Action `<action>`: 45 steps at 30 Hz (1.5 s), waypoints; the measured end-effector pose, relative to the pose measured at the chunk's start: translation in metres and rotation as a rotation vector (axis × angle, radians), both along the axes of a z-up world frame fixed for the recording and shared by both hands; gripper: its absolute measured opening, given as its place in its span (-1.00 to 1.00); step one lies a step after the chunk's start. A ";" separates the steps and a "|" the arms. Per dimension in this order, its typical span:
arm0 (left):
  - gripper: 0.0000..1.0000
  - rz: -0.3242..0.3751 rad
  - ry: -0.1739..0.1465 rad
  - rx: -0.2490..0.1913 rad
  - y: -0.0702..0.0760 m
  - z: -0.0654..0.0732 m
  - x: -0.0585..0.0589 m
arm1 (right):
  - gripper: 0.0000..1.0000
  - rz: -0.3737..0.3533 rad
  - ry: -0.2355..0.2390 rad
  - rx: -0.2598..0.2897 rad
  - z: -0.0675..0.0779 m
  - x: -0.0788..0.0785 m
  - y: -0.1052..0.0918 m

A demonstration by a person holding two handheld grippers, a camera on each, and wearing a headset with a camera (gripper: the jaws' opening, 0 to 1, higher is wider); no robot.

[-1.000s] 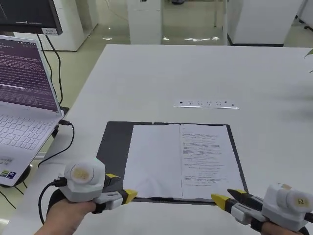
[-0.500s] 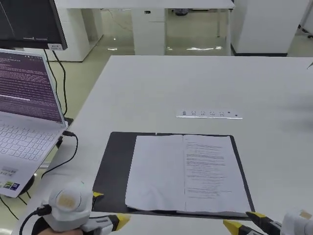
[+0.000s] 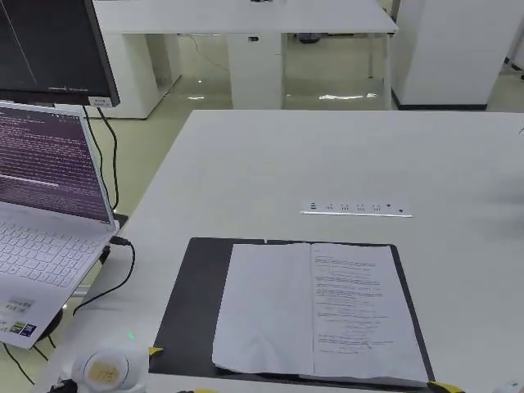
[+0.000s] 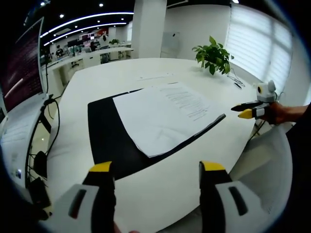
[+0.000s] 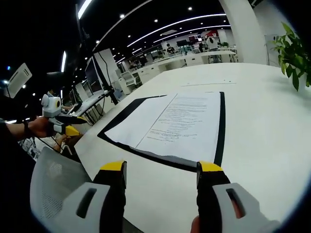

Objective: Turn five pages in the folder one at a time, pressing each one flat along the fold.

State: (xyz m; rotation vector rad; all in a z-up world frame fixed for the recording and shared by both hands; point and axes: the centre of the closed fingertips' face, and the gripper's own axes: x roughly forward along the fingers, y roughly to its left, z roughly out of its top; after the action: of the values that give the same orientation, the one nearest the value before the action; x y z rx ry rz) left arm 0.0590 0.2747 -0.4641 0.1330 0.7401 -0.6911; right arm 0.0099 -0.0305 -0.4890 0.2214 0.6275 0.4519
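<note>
Both grippers have pulled back toward the person. The left gripper [image 4: 156,167] had its tips at the folder's [image 3: 188,311] near edge, by the near-left corner. Now it's drawn back and out to the left, clear of the folder, at the table's [image 3: 327,155] near edge. The right gripper [image 5: 162,166] had its tips at the folder's near edge, inside the near-right corner; now they're back and out past that corner. The head camera tilted up, so everything sits lower in the head view. That shift is camera only.

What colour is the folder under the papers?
The folder is black, clearest in the head view.
</note>
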 end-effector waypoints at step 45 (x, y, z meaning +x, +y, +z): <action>0.35 -0.336 0.026 -0.065 -0.172 -0.006 0.027 | 0.30 -0.061 0.028 0.039 0.002 -0.006 -0.025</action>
State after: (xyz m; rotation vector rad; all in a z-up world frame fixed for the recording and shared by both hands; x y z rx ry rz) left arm 0.0858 0.1031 -0.4703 0.1915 0.7263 -1.0371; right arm 0.0043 -0.0559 -0.4866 0.2839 0.6380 0.4027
